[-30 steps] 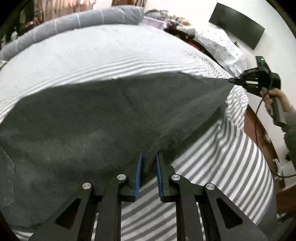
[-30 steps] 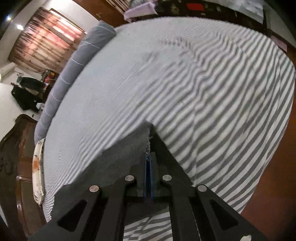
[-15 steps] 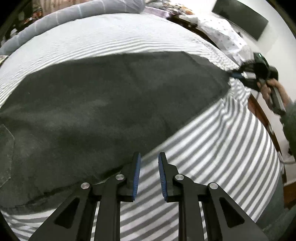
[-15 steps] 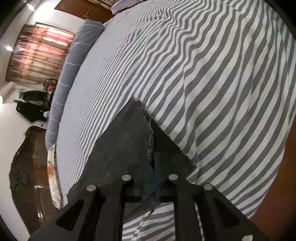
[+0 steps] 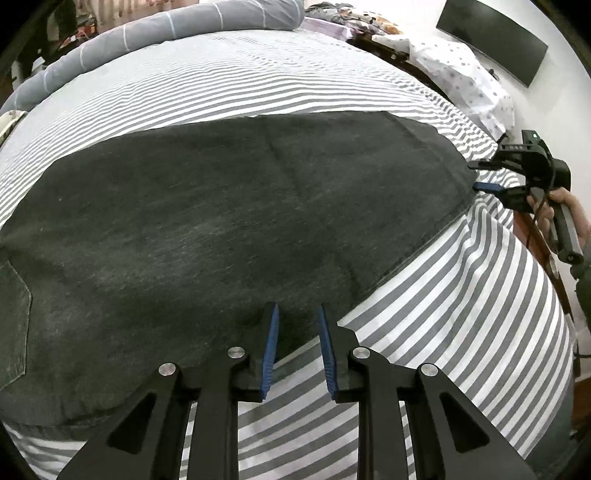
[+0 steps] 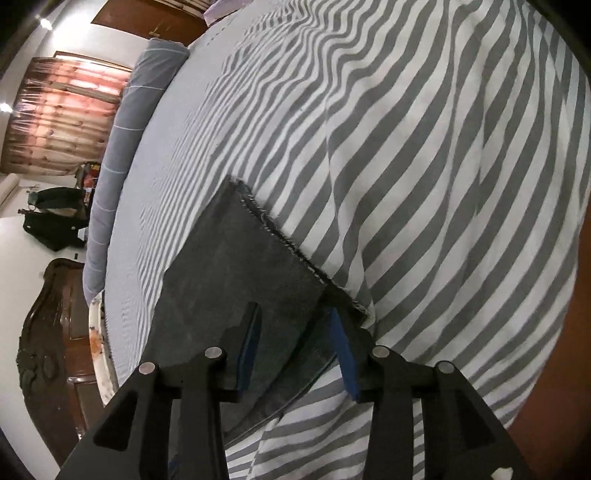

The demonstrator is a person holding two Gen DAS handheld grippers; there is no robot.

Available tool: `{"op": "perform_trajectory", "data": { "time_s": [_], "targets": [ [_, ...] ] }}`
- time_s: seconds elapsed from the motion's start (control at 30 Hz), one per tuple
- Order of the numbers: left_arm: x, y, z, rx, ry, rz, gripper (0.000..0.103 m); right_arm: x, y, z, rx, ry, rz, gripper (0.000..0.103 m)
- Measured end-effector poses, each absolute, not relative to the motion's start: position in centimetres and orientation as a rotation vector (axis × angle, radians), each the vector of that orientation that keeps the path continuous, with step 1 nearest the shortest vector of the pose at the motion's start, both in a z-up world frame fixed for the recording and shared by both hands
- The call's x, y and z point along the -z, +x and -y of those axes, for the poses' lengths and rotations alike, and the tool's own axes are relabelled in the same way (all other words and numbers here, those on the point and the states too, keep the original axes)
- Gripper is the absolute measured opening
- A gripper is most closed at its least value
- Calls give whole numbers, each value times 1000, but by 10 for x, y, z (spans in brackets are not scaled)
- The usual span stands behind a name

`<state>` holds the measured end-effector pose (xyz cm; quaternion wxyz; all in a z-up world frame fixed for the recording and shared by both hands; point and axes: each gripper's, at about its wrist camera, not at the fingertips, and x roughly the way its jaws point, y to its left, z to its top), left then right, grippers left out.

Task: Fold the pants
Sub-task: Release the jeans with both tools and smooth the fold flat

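Dark grey pants lie flat across the striped bed, one leg laid over the other, with a back pocket at the left edge. My left gripper is open and empty, its tips just over the near edge of the cloth. My right gripper is open over the frayed hem end of the pants, holding nothing. The right gripper also shows in the left wrist view at the far hem, held by a hand.
The bed has a grey-and-white striped sheet and a long grey bolster along its far side. A wall screen hangs at the right. A dark wooden headboard and curtains show in the right wrist view.
Both grippers have let go of the pants and opened. The pants, lifted and stretched a second ago, now lie flat on the bed. My right gripper opened wider and drew back.
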<state>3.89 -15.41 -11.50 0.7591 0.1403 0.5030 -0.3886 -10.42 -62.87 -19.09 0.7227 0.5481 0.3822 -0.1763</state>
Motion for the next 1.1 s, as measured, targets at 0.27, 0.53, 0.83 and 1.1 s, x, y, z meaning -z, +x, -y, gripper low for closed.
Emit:
{"op": "perform_trajectory", "data": {
  "time_s": [0.27,0.53,0.83,1.1],
  "targets": [
    [114,41,165,853,323,-1082,24,166,-103,622,409,1116,-816,3],
    [108,43,159,902,299,-1087,25,149,-106,594,540,916,-882,2],
    [135,54,140,919,223,-1231,31,178,-101,602,606,920,-978,14],
    [90,76,113,880,86,-1122,31,132,-96,608,647,874,-964,33]
  ]
}}
